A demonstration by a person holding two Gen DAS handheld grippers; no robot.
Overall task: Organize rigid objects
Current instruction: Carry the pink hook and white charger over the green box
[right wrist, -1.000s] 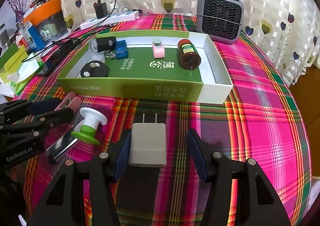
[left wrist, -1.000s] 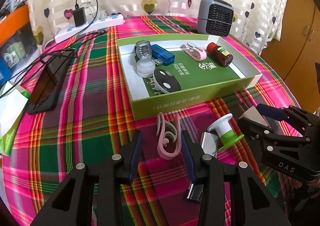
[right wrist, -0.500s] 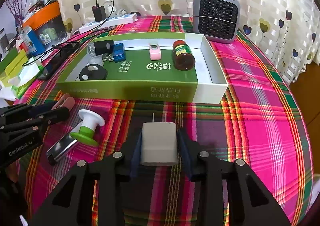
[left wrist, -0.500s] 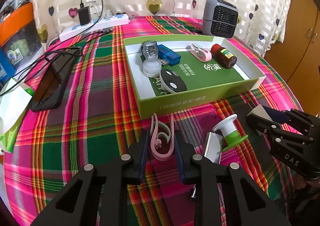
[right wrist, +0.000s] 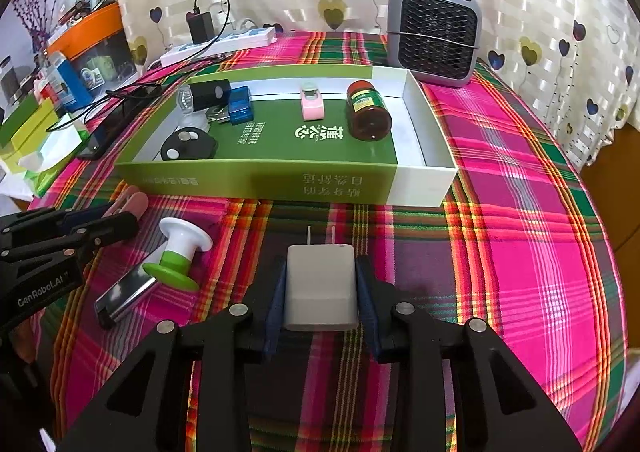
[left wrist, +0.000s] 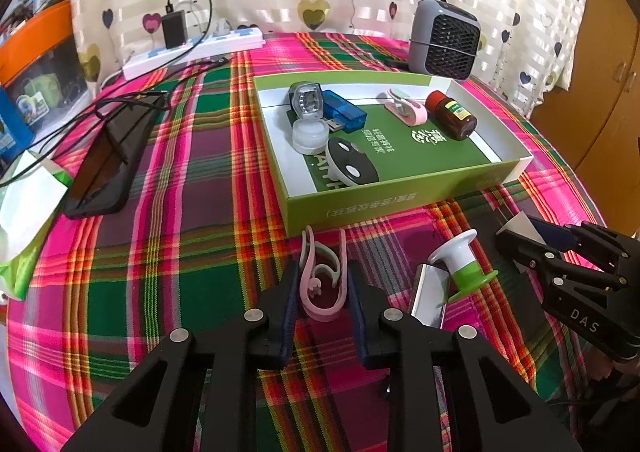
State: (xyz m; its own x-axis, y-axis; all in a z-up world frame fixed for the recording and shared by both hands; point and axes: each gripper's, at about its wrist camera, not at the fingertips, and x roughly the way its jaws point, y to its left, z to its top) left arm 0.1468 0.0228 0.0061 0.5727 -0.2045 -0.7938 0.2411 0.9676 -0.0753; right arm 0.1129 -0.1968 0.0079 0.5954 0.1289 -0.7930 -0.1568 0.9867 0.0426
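Both tools are gripping on the cloth: left gripper pinching the pink clip, right gripper pinching the white charger, the green box lying ahead, so next probably calling for lifting both over its near wall.

left hand-held gripper clamped, right hand-held gripper clamped

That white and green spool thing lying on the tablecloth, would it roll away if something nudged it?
Probably. The spool lies tilted with one end propped on the silver bar, and its round flanges could let it roll in a curve. It looks like light, stiff plastic.
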